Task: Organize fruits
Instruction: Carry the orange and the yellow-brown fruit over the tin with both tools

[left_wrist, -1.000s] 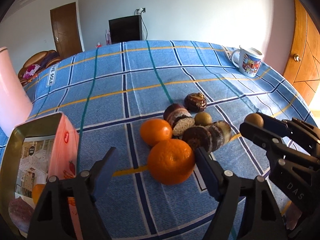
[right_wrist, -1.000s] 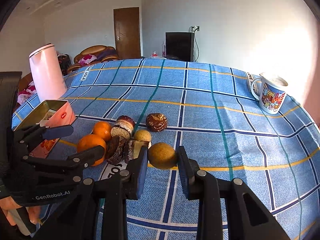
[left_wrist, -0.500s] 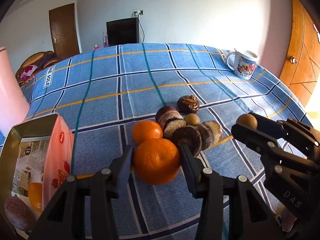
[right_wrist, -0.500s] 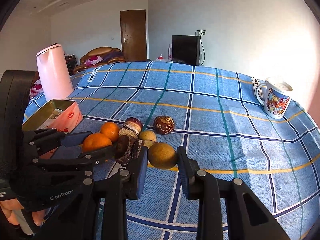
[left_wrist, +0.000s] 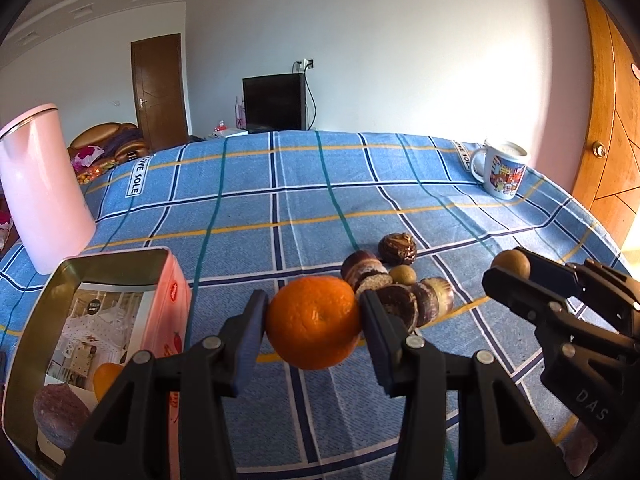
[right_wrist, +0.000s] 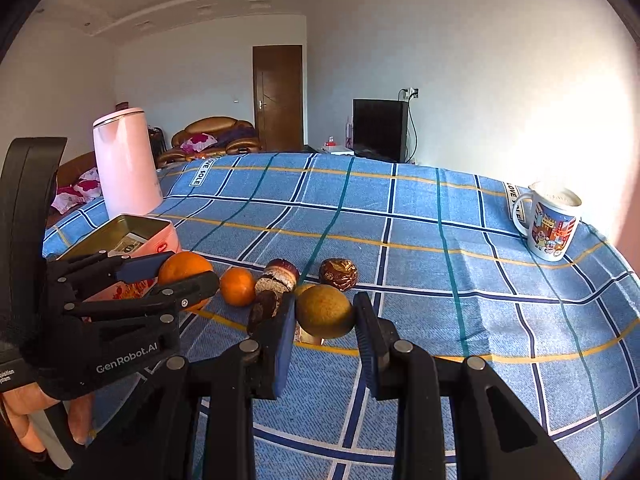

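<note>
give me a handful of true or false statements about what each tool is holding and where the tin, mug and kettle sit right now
1. The left tool is shut on a large orange. True.
2. The right tool grips a purple fruit. False: it is shut on a yellow-brown round fruit.
3. The open tin already holds fruit. True: an orange piece and a brownish one lie inside.
4. The mug lies on its side. False: it stands upright near the far right edge of the checked cloth.
5. The pink kettle stands behind the tin. True.
6. No orange is left on the cloth. False: a smaller orange sits by the dark fruits.
</note>
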